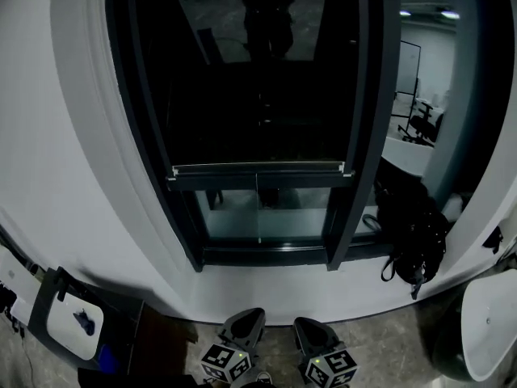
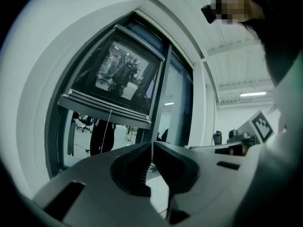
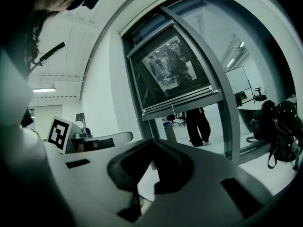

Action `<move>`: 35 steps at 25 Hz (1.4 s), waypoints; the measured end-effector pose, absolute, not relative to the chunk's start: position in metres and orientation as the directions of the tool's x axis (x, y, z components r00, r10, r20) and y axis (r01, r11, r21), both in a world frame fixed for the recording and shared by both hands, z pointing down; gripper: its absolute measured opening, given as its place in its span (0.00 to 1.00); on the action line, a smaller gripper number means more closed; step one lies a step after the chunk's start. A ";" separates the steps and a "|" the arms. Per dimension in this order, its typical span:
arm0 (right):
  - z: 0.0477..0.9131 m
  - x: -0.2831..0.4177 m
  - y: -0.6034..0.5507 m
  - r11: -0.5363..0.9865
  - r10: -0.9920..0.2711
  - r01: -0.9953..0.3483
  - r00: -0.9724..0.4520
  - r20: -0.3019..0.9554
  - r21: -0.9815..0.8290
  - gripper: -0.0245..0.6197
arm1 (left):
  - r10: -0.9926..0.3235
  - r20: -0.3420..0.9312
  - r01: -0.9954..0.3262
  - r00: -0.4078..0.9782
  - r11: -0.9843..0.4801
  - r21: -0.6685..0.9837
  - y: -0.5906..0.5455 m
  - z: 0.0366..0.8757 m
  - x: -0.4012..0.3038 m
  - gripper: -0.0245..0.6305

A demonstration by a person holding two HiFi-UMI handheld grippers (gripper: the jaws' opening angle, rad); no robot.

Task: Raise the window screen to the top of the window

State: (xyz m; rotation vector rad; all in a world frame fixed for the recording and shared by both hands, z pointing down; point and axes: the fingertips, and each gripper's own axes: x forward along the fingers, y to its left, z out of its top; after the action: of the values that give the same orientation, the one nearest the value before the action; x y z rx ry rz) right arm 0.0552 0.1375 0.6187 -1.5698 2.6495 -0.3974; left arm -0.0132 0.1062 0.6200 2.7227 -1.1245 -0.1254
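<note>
The window (image 1: 258, 120) has a dark frame. Its dark screen (image 1: 258, 95) covers the upper part, and the screen's bottom bar (image 1: 258, 170) sits well above the sill. A thin pull cord (image 1: 258, 212) hangs from the bar's middle. Below the sill, low in the head view, my left gripper (image 1: 250, 317) and right gripper (image 1: 305, 325) are side by side, both shut on nothing and apart from the window. In the left gripper view my left gripper (image 2: 151, 151) points up at the bar (image 2: 109, 109). The right gripper (image 3: 150, 161) does the same toward the bar (image 3: 182, 100).
A black backpack (image 1: 412, 233) leans on the sill at the window's right, also in the right gripper view (image 3: 279, 131). A dark stand with a white panel (image 1: 73, 322) is at lower left. A white rounded object (image 1: 489, 326) is at lower right.
</note>
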 end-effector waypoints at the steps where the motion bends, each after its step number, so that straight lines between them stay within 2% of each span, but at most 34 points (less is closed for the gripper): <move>1: 0.619 0.054 0.129 0.445 -0.873 -0.864 -0.477 0.098 -0.236 0.05 | -0.699 -0.007 -0.683 0.715 -0.701 0.208 0.097 0.620 -0.015 0.04; 8: 0.626 0.051 0.092 0.392 -0.894 -0.888 -0.429 0.129 -0.241 0.05 | -0.679 0.001 -0.659 0.735 -0.714 0.236 0.051 0.629 -0.022 0.04; 14: 0.633 0.042 0.062 0.407 -0.878 -0.884 -0.448 0.170 -0.230 0.05 | -0.715 0.023 -0.691 0.699 -0.667 0.277 0.025 0.645 -0.043 0.04; 22: 0.620 0.047 -0.009 0.472 -0.855 -0.850 -0.506 0.113 -0.234 0.05 | -0.785 0.040 -0.761 0.618 -0.585 0.281 -0.033 0.649 -0.067 0.04; 30: 0.588 0.090 -0.101 0.547 -0.827 -0.823 -0.560 0.055 -0.157 0.05 | -0.843 -0.027 -0.823 0.536 -0.530 0.203 -0.128 0.609 -0.063 0.04; 35: 0.559 0.117 -0.158 0.602 -0.797 -0.796 -0.604 0.011 -0.065 0.05 | -0.845 -0.008 -0.841 0.535 -0.534 0.094 -0.180 0.582 -0.055 0.04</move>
State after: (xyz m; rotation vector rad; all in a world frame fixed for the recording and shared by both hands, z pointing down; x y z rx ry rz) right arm 0.1170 -0.1577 0.5590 -1.3894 2.7940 -0.0986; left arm -0.0549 -0.1798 0.5816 2.6831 -1.4755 -0.0806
